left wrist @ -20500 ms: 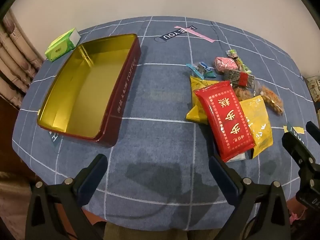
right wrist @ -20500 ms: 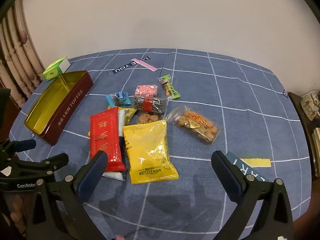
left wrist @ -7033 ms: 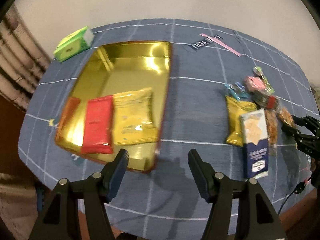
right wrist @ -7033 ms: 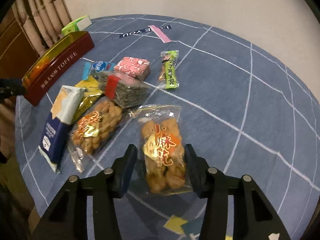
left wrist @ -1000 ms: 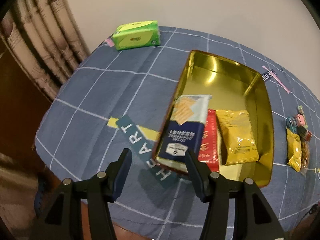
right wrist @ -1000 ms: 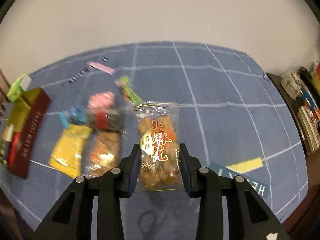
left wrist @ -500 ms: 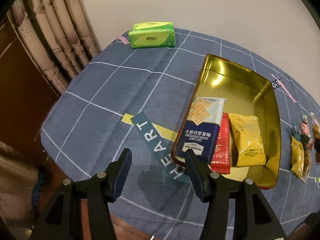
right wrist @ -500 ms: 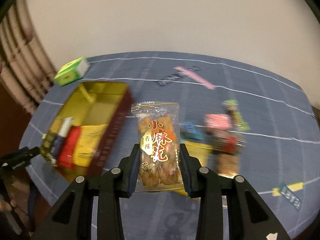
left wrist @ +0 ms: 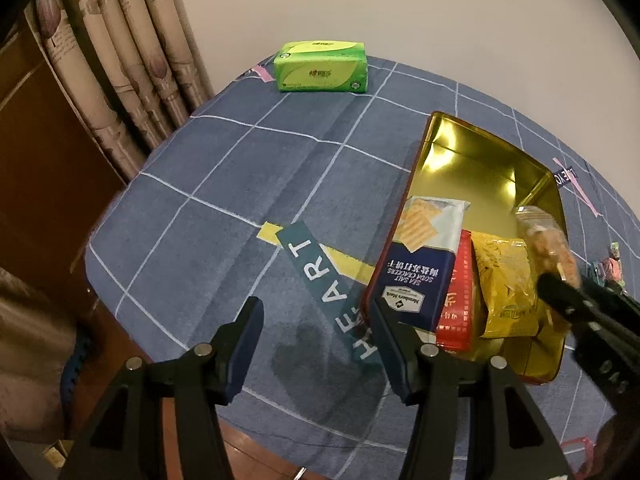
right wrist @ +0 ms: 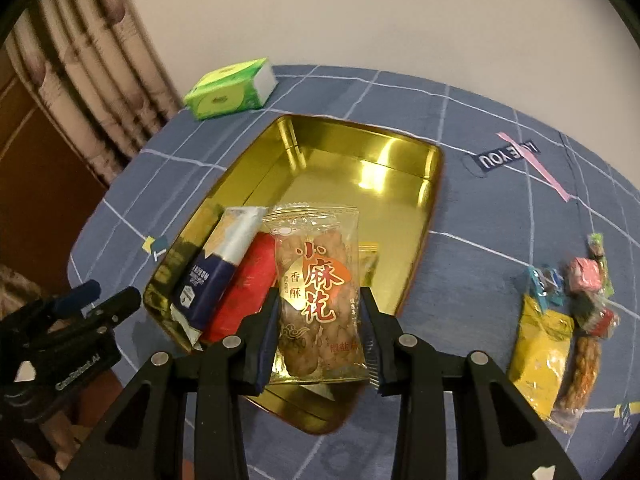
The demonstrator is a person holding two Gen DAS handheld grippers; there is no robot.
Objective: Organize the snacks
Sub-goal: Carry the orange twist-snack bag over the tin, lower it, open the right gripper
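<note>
Right gripper (right wrist: 319,320) clamps a clear bag of fried dough twists (right wrist: 317,280) above the gold rectangular tin (right wrist: 384,184); left gripper (left wrist: 316,332) holds nothing, its fingers spread.

The bag stands upright between the right jaws, pinched at both side edges near its lower half, its top reaching over the near end of the tin. Beneath it, against the tin's near-left wall, lie a navy-and-white soda cracker pack (right wrist: 216,264), a red flat packet (right wrist: 248,288) and a yellow snack bag (left wrist: 506,280), side by side. The far half of the tin floor is bare gold. The left gripper hovers over the blue checked tablecloth (left wrist: 224,184), just beside the tin's near corner. A green tissue pack (right wrist: 230,88) sits near the far table edge. More small snacks (right wrist: 560,312) cluster well apart to the right.
</note>
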